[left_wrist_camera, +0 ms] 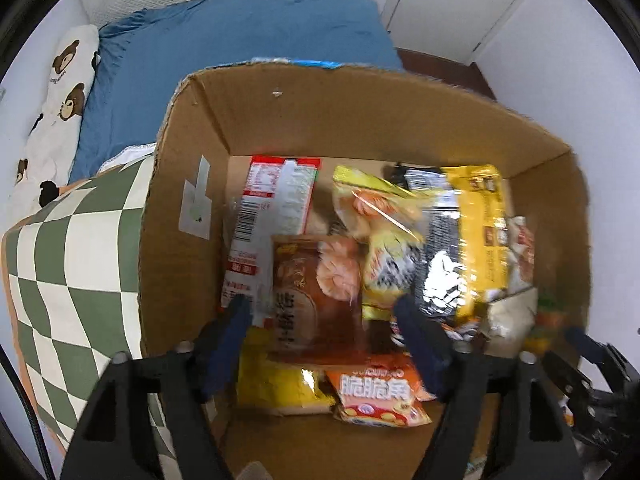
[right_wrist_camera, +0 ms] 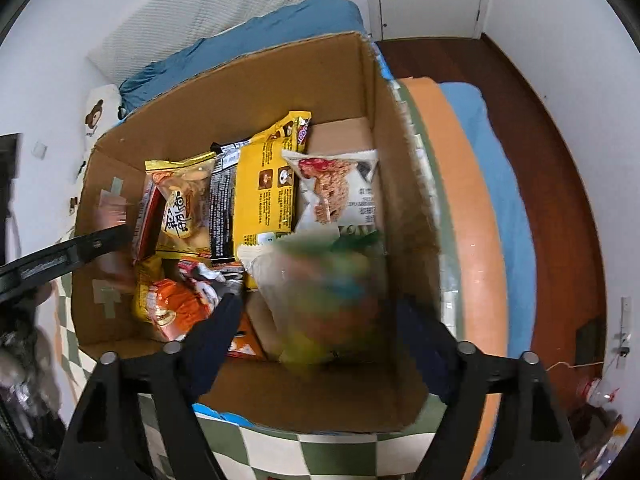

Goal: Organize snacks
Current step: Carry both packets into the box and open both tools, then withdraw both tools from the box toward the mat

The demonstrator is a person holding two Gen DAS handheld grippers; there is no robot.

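An open cardboard box (left_wrist_camera: 360,120) stands on a bed and holds several snack packets. My left gripper (left_wrist_camera: 324,316) is open over the box's near left part, with a brown shrimp-cracker packet (left_wrist_camera: 316,300) lying between its fingers, not gripped. A yellow packet (left_wrist_camera: 480,240) and an orange packet (left_wrist_camera: 380,396) lie nearby. My right gripper (right_wrist_camera: 320,316) is open over the box's (right_wrist_camera: 280,88) near right part. A blurred clear bag of colourful sweets (right_wrist_camera: 324,300) sits between its fingers, loose. A white noodle-picture packet (right_wrist_camera: 344,188) lies behind it.
The box rests on a green-and-white checked blanket (left_wrist_camera: 72,264) over a blue sheet (left_wrist_camera: 240,40). A bear-print pillow (left_wrist_camera: 64,92) lies at the wall. To the right, the bed's orange edge (right_wrist_camera: 460,200) drops to a dark wooden floor (right_wrist_camera: 540,120). The left gripper's black frame (right_wrist_camera: 60,260) shows at the left of the right wrist view.
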